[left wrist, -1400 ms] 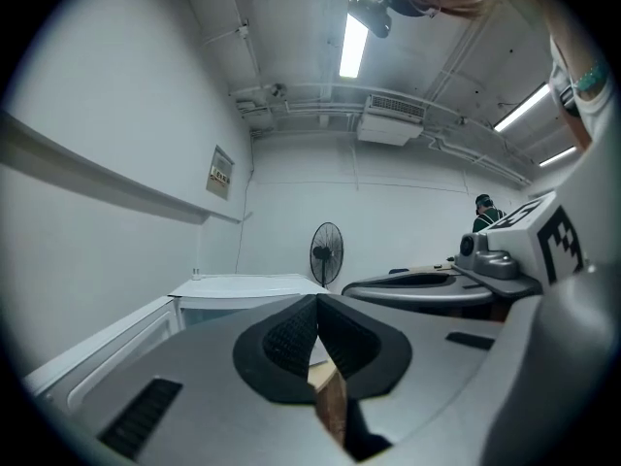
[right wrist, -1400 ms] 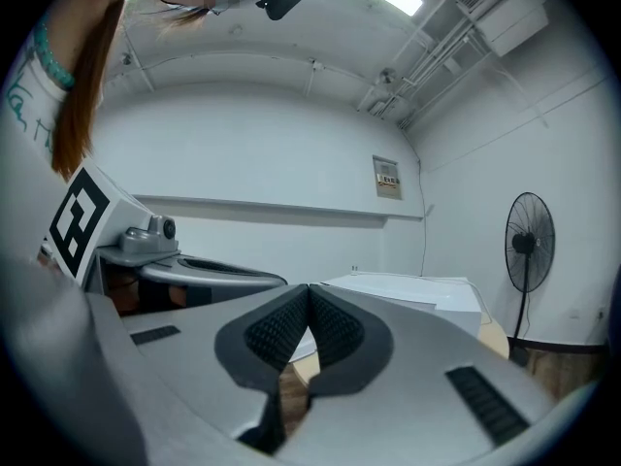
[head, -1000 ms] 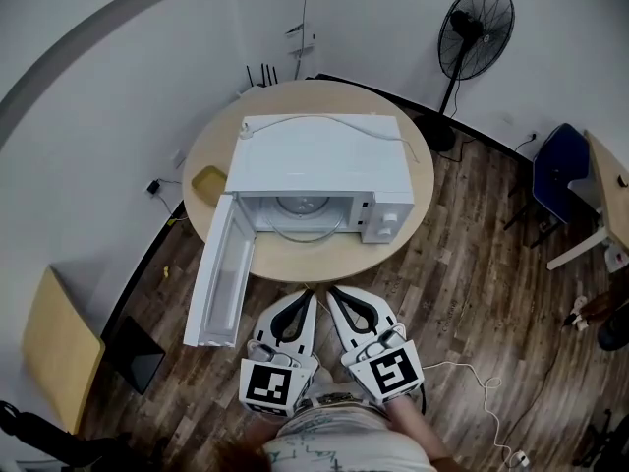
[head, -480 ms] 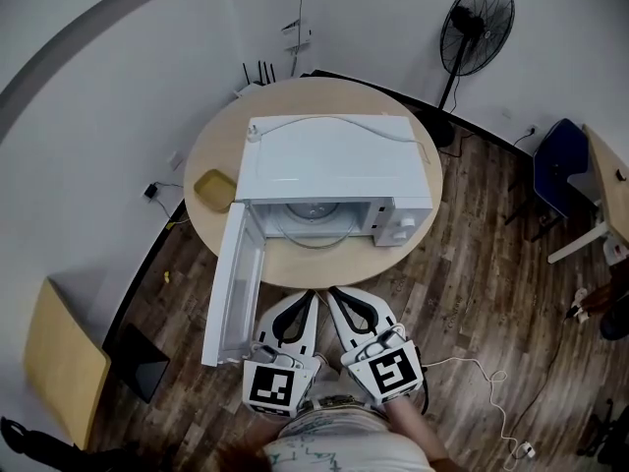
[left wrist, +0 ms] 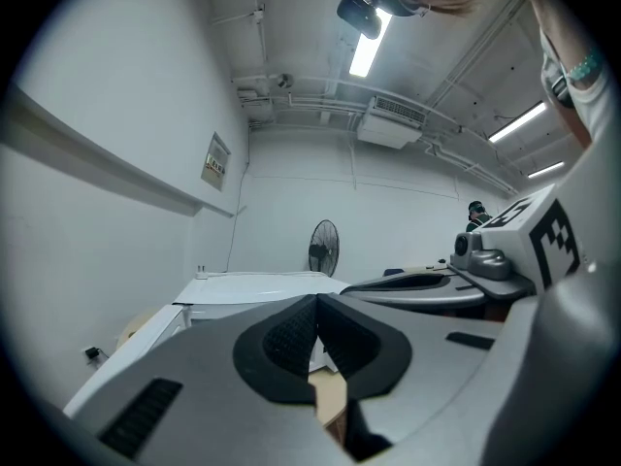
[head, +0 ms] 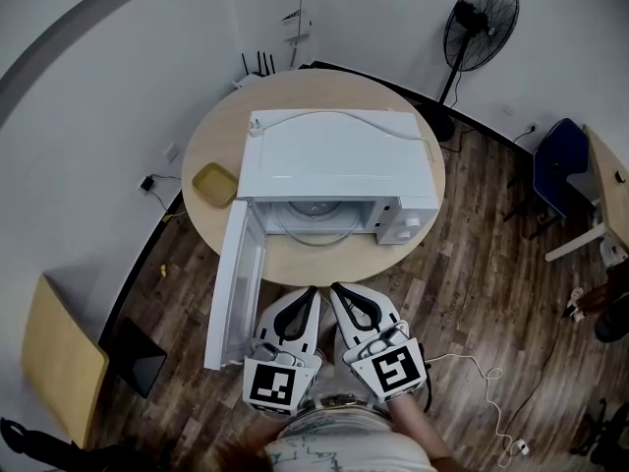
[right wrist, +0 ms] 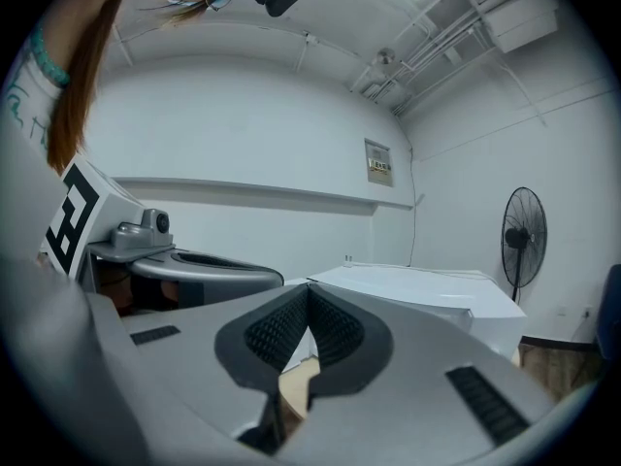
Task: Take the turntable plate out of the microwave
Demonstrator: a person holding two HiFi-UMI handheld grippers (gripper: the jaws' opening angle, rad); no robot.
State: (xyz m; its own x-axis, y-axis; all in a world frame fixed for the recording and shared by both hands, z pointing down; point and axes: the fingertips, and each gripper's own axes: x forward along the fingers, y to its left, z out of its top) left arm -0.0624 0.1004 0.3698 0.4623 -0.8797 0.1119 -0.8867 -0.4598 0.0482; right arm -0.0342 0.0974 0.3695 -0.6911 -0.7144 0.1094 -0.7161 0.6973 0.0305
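Task stage: early, by my reading. The microwave (head: 339, 170) has its door (head: 236, 288) swung open toward the lower left of the head view, but the turntable plate (head: 316, 226) is not out yet.
Plate location: inside the cavity at the centre of the frame. Only its front rim arc and some glass show under the oven's roof.
Plate orientation: it lies flat, face up. Being round, it has no long axis. Its visible edge faces the lower edge of the frame, toward the person.
Left gripper (head: 312, 293): fingers clenched on nothing, pads (left wrist: 291, 333) pressed together. It sits at lower centre, near the edge of the surface (head: 324, 264) and apart from the microwave.
Right gripper (head: 335, 290): fingers likewise clenched and empty, just beside the left one.
Still to do: release the fingers, reach into the opening, take the rim, and draw the plate out.
Nearby: a yellow dish (head: 213, 184) sits left of the microwave, and a fan (head: 479, 25) stands at upper right.
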